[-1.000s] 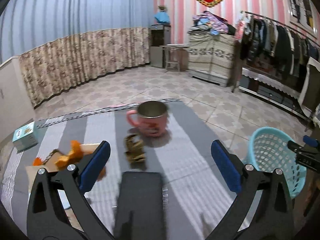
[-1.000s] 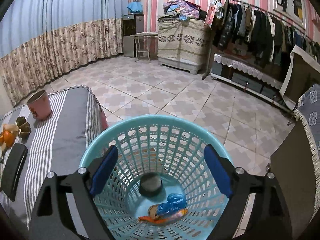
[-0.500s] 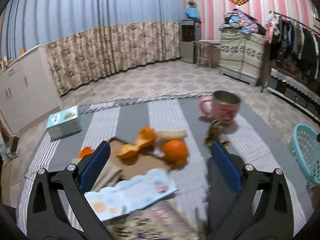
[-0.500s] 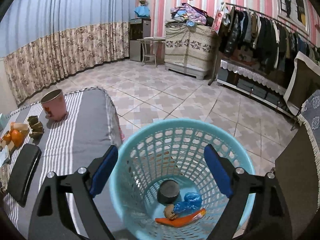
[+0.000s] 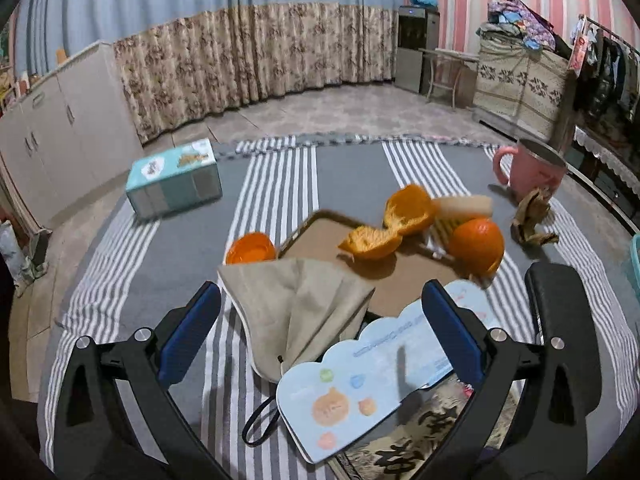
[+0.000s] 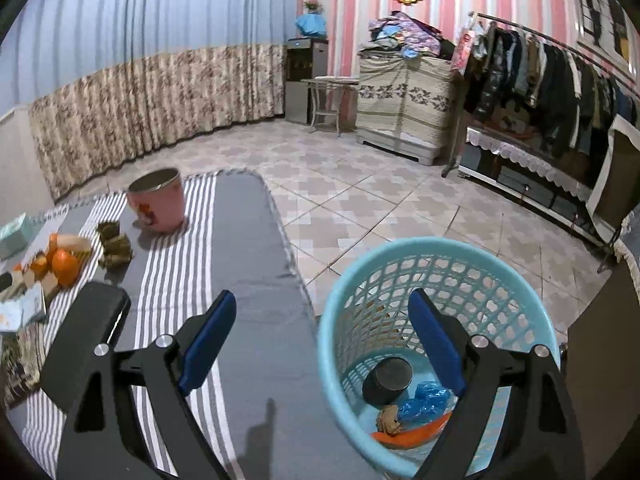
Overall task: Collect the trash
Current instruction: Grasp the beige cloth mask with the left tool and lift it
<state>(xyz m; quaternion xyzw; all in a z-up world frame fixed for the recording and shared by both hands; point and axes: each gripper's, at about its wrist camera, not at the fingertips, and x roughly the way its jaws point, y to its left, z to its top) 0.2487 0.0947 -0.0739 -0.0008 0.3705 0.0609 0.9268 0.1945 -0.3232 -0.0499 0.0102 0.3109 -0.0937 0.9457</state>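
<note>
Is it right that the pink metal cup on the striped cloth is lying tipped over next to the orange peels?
Not quite. The pink metal cup stands upright on the grey striped cloth, open mouth up, as the left wrist view shows; the right wrist view agrees. It is indeed near the orange peels.

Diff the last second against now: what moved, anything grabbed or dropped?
The left gripper swung from over the pink mug and black case to over the beige cloth and orange peels. The right gripper slid off the blue basket toward the striped table edge. Nothing grabbed or dropped. Both jaws stay open and empty; basket contents unchanged.
</note>
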